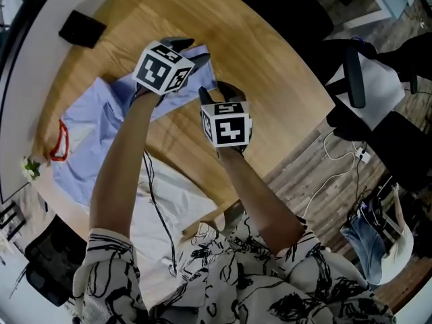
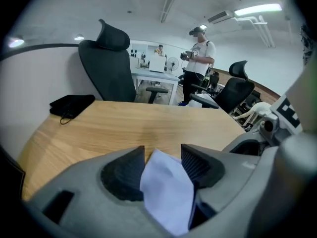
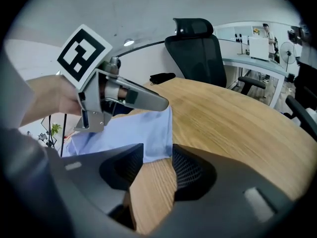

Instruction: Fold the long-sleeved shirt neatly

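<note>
The round wooden table lies bare from the shirt's hem to its far edge. The long-sleeved shirt spreads over its left part. My left gripper pinches a lifted fold; my right gripper gapes at the hem, pressing nothing.

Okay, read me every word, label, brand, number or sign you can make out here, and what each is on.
None: no view shows readable words, numbers or brands.
White cube on the left gripper and white cube on the right gripper: black square marker patterns, no letters.
Light blue long-sleeved shirt, wooden table, flat black pouch: no print visible.
</note>
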A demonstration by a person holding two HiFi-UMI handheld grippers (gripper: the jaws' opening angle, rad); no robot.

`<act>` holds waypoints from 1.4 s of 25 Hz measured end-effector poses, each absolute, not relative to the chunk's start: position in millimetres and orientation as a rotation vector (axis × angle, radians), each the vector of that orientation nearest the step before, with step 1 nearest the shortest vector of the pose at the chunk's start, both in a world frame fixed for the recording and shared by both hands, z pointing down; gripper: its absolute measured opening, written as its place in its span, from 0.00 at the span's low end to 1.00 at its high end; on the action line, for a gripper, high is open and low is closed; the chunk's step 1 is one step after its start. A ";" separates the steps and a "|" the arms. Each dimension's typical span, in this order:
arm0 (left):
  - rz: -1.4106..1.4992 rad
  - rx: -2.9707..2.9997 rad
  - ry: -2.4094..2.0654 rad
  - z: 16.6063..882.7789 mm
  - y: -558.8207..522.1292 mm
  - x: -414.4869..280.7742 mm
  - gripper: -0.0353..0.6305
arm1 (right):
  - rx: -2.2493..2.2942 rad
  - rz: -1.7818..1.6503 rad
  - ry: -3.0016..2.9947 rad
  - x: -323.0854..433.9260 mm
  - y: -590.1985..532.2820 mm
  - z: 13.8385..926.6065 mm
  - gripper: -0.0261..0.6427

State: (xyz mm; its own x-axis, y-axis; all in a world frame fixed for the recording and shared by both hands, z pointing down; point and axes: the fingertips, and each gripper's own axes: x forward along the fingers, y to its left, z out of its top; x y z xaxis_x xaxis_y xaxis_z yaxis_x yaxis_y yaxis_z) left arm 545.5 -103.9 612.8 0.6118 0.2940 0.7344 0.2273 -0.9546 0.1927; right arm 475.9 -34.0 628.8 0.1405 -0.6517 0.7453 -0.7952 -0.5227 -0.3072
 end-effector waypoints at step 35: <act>0.775 2.813 0.381 401.7 -156.1 550.1 0.08 | 2.449 0.792 -1.678 524.5 -57.1 427.4 0.08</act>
